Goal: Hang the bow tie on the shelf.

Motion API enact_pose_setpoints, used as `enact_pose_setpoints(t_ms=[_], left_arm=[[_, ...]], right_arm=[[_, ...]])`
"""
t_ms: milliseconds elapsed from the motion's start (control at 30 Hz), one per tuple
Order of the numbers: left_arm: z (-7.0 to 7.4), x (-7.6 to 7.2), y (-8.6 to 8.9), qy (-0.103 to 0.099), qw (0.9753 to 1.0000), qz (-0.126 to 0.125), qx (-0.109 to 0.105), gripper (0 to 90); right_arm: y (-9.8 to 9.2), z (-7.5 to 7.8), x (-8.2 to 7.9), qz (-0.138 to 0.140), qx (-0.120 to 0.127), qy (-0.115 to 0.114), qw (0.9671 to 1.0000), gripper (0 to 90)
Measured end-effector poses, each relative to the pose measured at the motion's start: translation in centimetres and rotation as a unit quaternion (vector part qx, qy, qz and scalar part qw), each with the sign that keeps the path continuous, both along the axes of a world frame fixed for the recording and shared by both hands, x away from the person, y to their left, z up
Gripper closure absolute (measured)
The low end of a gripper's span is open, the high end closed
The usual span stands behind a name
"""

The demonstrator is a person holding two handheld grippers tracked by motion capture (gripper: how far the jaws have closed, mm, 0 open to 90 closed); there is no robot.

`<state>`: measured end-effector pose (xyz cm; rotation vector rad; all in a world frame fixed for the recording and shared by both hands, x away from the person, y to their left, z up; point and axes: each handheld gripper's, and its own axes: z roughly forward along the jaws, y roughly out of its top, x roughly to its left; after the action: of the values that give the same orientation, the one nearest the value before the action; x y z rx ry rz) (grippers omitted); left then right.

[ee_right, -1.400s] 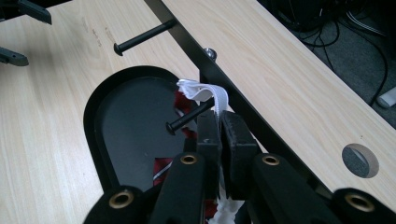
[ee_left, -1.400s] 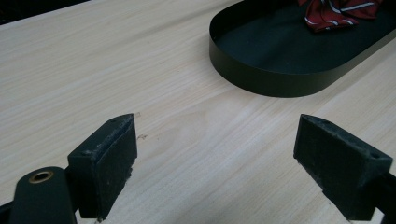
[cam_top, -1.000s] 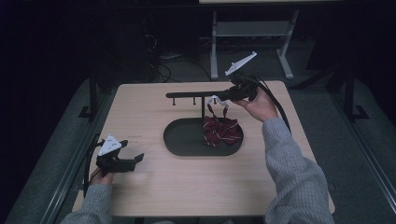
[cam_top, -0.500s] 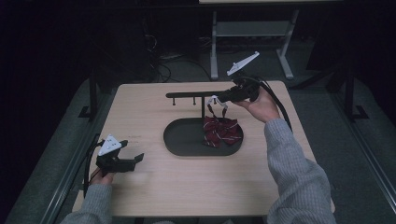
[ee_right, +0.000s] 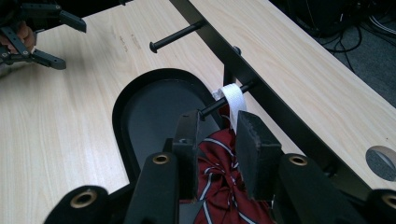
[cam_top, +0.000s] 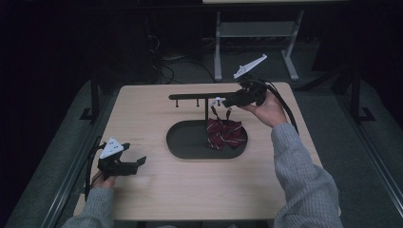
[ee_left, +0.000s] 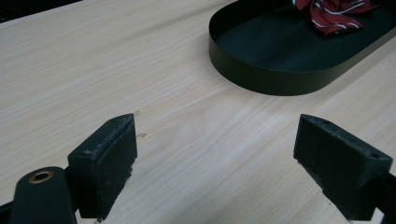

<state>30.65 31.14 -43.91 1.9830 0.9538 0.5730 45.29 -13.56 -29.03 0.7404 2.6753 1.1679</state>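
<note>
A dark red striped bow tie [cam_top: 226, 134] hangs by its white strap [ee_right: 232, 96] from a peg of the black bar rack [cam_top: 195, 97]. It droops over the right end of a black oval tray [cam_top: 185, 142]. My right gripper [cam_top: 224, 100] is at that peg. In the right gripper view its jaws [ee_right: 217, 128] stand a narrow gap apart, with the peg's tip between them and the strap against the right jaw's front edge. My left gripper [cam_top: 139, 165] rests on the table at the near left, wide open [ee_left: 219, 154] and holding nothing.
The rack [ee_right: 261, 79] runs along the table's far side with another bare peg [ee_right: 177, 36] to the left. The tray wall [ee_left: 280, 79] lies ahead and to the right of my left gripper. Bare wooden table [cam_top: 190, 190] spans the front.
My right gripper has shifted only slightly to the right at the peg. The left gripper and the bow tie stay where they were.
</note>
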Motion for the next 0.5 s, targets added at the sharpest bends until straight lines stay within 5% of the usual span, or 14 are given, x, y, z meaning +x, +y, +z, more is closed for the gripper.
enact_pose_setpoints(t_ms=[500], left_arm=[[-0.01,-0.01,-0.05,0.000,1.0000,0.000,0.000,13.0]], right_arm=[[-0.79,0.12,-0.89,-0.001,0.009,0.000,1.0000,64.1]])
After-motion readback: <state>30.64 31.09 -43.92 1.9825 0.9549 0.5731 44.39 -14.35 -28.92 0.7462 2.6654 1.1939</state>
